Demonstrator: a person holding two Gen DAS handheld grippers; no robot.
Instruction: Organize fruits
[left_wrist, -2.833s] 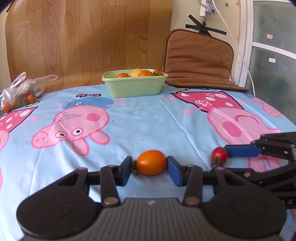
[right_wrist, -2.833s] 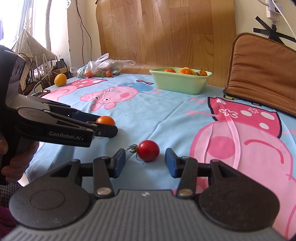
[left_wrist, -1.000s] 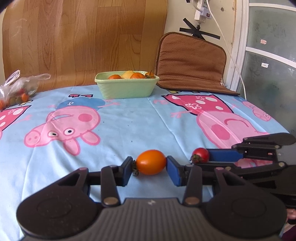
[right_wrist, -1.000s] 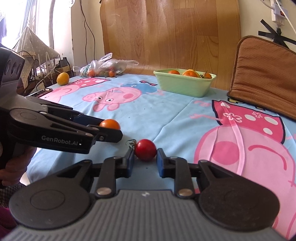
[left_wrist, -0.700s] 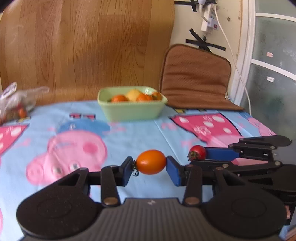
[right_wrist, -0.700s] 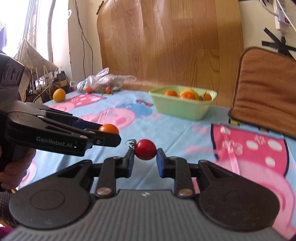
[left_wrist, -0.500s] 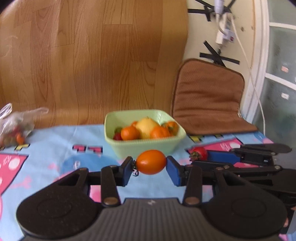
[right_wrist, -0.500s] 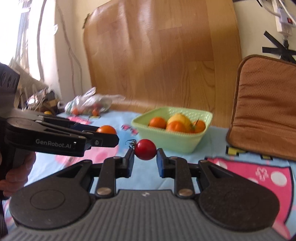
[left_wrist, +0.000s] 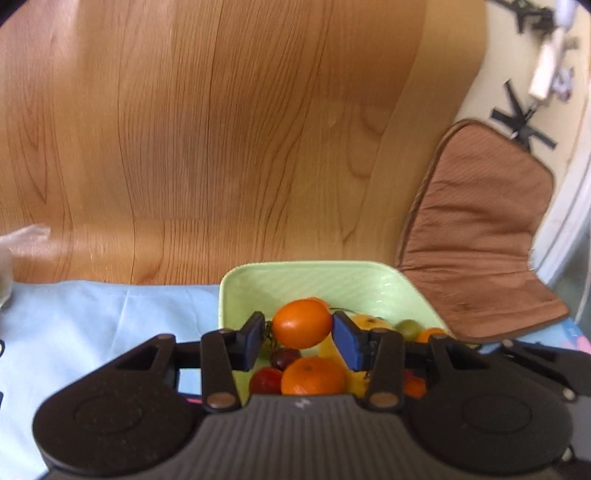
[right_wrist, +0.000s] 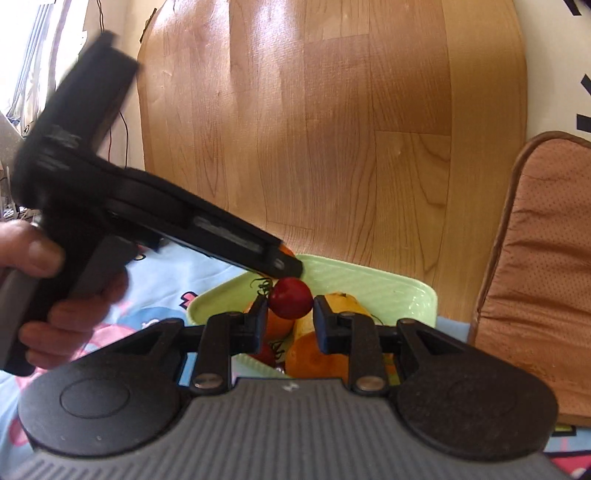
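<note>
Left wrist view: the left gripper clenches an orange tomato between its blue pads, held above the green bowl, which sits on the worktop at the foot of a wooden panel and already holds tangerines, a yellow fruit and small red ones. The tomato hangs over the open middle of the bowl, presumably so that it drops among the others rather than onto the cloth. In the right wrist view the right gripper carries a red tomato over the same bowl; its jaws are opening, and a thin gap shows beside the right pad, so the grip looks to be letting go while the fruit sits between them. The left gripper crosses that view just above the red tomato, gripped by a hand at the left edge. Both fruits are aimed at one small bowl, so the two tools crowd each other closely.
</note>
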